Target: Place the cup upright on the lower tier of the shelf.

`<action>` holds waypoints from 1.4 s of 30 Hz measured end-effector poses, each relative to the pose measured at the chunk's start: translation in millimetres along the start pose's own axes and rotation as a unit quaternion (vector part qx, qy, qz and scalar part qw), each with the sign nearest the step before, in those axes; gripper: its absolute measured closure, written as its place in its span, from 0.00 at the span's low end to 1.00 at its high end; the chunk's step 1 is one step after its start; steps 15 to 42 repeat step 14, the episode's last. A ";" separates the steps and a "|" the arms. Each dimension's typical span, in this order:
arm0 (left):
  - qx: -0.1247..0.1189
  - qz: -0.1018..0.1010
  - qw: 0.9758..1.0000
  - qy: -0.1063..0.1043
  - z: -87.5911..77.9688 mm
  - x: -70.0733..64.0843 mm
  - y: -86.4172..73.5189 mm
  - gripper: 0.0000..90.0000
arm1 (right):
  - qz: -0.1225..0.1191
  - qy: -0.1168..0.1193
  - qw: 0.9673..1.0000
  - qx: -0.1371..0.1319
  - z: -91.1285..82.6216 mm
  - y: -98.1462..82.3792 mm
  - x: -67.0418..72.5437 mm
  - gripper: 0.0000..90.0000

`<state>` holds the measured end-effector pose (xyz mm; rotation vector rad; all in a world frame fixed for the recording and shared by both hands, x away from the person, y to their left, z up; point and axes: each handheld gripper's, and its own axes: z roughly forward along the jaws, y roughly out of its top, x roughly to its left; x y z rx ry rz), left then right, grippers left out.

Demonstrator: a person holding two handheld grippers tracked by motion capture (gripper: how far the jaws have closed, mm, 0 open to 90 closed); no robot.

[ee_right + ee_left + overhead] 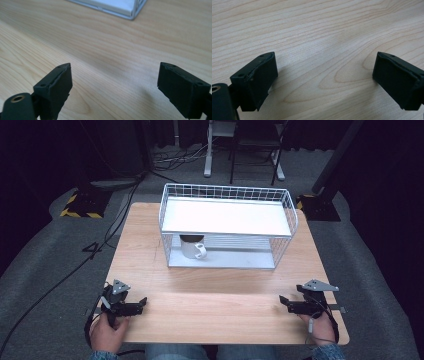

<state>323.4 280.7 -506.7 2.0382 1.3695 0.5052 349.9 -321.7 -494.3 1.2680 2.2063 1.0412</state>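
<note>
A white wire rack [226, 192] with two shelves stands at the back middle of the wooden table [215, 290]. On its lower shelf, toward the left, sits a white mug [193, 248] with its handle facing front right. My left gripper [142, 303] rests near the front left edge, open, nothing between its jaws; its own view has bare wood between the fingers [259, 77] of the left gripper [325, 58]. My right gripper [282, 302] lies near the front right edge, open and empty [115, 67]. A corner of the rack [120, 8] lies ahead of it.
Beyond the table, on grey carpet, are a chair and desk legs [207, 150], loose cables [120, 220] and two stand bases with yellow-black tape [80, 205]. A wide strip of bare wood separates the rack from both grippers.
</note>
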 end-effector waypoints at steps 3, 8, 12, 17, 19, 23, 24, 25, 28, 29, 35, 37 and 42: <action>0.000 -0.001 1.000 0.000 0.0 -0.1 0.0 0.07 | 0.004 -0.004 1.000 0.013 4.7 -3.6 -1.4 0.14; 0.000 -0.001 1.000 0.000 0.0 -0.1 0.0 0.07 | -0.007 -0.023 0.999 0.021 9.2 -6.6 -0.8 0.13; -0.001 -0.002 1.000 -0.001 1.4 0.1 1.3 0.07 | -0.004 -0.027 0.999 0.024 9.6 -6.5 -1.4 0.11; -0.001 -0.004 1.000 0.001 2.0 0.0 1.9 0.07 | 0.000 -0.028 0.999 0.025 9.6 -6.4 -1.1 0.10; -0.001 -0.004 1.000 0.001 2.0 0.0 1.9 0.07 | 0.000 -0.028 0.999 0.025 9.6 -6.4 -1.1 0.10; -0.001 -0.004 1.000 0.001 2.0 0.0 1.9 0.07 | 0.000 -0.028 0.999 0.025 9.6 -6.4 -1.1 0.10; -0.001 -0.004 1.000 0.001 2.0 0.0 1.9 0.07 | 0.000 -0.028 0.999 0.025 9.6 -6.4 -1.1 0.10; -0.001 -0.004 1.000 0.001 2.0 0.0 1.9 0.07 | 0.000 -0.028 0.999 0.025 9.6 -6.4 -1.1 0.10; -0.001 -0.004 1.000 0.001 2.0 0.0 1.9 0.07 | 0.000 -0.028 0.999 0.025 9.6 -6.4 -1.1 0.10; -0.001 -0.004 1.000 0.001 2.0 0.0 1.9 0.07 | 0.000 -0.028 0.999 0.025 9.6 -6.4 -1.1 0.10; -0.001 -0.004 1.000 0.001 2.0 0.0 1.9 0.07 | 0.000 -0.028 0.999 0.025 9.6 -6.4 -1.1 0.10; -0.001 -0.004 1.000 0.001 2.0 0.0 1.9 0.07 | 0.000 -0.028 0.999 0.025 9.6 -6.4 -1.1 0.10; -0.001 -0.004 1.000 0.001 2.0 0.0 1.9 0.07 | 0.000 -0.028 0.999 0.025 9.6 -6.4 -1.1 0.10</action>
